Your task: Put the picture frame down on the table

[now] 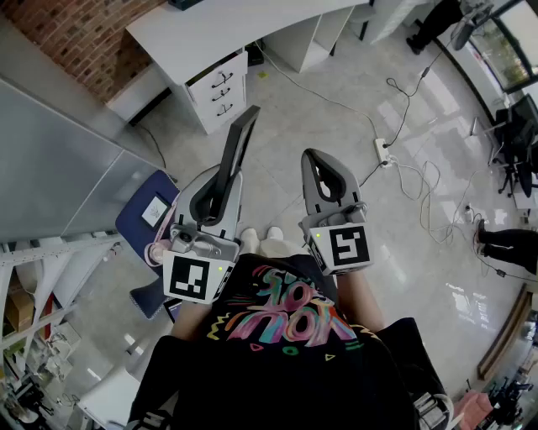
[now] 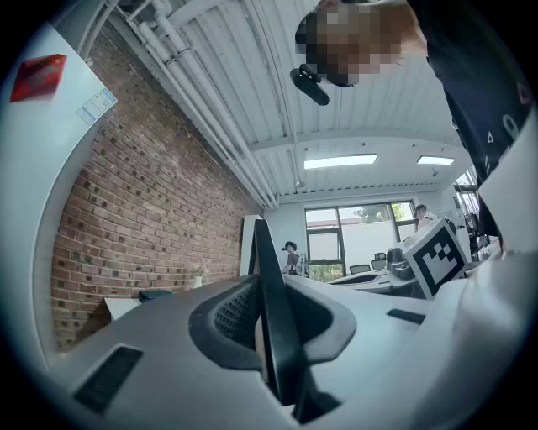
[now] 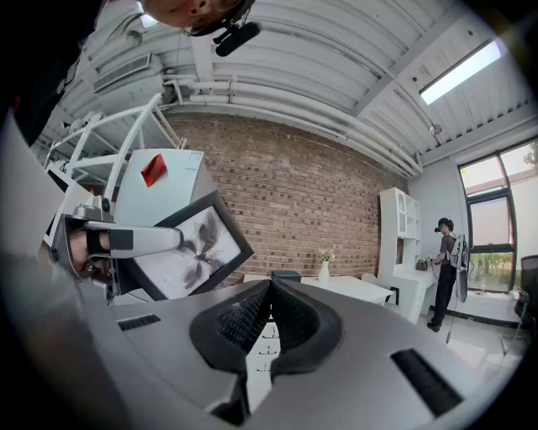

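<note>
1. I'm clamping the picture frame (image 2: 273, 311) by its thin edge in my left gripper (image 1: 217, 195), jaws nearly closed.
2. The frame is standing on edge in the air, its long axis pointing ahead toward the white table (image 1: 210, 34).
3. My right gripper (image 3: 271, 285) is resting pressed together, holding nothing.

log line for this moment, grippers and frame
left gripper: shut on picture frame | right gripper: shut, empty | task: not set down yet

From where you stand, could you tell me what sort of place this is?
Probably an office or lab workspace: a brick wall, a white desk with drawers, and a power strip on the glossy floor.
</note>
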A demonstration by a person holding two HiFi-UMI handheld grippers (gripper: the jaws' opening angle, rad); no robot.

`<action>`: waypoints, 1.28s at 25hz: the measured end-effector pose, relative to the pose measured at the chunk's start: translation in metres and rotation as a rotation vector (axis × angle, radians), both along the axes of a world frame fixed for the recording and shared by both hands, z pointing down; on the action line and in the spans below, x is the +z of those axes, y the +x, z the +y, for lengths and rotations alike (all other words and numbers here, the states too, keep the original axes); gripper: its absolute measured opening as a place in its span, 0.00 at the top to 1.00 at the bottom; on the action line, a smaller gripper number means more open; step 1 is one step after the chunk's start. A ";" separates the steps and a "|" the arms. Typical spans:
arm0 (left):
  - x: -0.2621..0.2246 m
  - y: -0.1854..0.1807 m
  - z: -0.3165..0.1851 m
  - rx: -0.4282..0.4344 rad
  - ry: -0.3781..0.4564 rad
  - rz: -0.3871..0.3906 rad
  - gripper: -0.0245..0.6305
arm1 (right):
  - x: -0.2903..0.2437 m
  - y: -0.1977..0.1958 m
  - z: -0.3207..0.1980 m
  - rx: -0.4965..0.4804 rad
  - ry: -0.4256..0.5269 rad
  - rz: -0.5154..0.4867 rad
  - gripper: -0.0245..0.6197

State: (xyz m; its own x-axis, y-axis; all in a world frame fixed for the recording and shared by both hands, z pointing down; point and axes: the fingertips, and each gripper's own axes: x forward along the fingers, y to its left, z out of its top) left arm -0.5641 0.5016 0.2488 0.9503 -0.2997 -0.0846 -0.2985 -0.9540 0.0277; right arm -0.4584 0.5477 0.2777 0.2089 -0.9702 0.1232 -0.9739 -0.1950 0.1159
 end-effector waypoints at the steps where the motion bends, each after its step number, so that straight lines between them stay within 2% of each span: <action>1: 0.000 0.003 0.001 0.001 0.003 0.005 0.86 | 0.000 0.002 0.001 0.003 0.001 0.000 0.93; 7: -0.001 0.023 0.008 -0.012 -0.041 0.024 0.86 | 0.003 0.016 0.009 0.009 0.011 -0.016 0.93; 18: 0.003 0.061 0.025 -0.052 -0.019 0.031 0.86 | 0.007 0.055 0.022 -0.030 0.021 -0.005 0.93; 21: 0.012 0.072 0.025 -0.048 -0.005 -0.004 0.86 | 0.009 0.067 0.022 -0.040 0.015 -0.011 0.93; 27: 0.018 0.107 0.001 -0.065 0.000 -0.005 0.86 | 0.020 0.104 0.004 -0.039 0.013 -0.034 0.93; 32: 0.024 0.151 -0.039 -0.063 0.002 -0.017 0.86 | 0.029 0.146 -0.033 -0.037 0.003 -0.037 0.92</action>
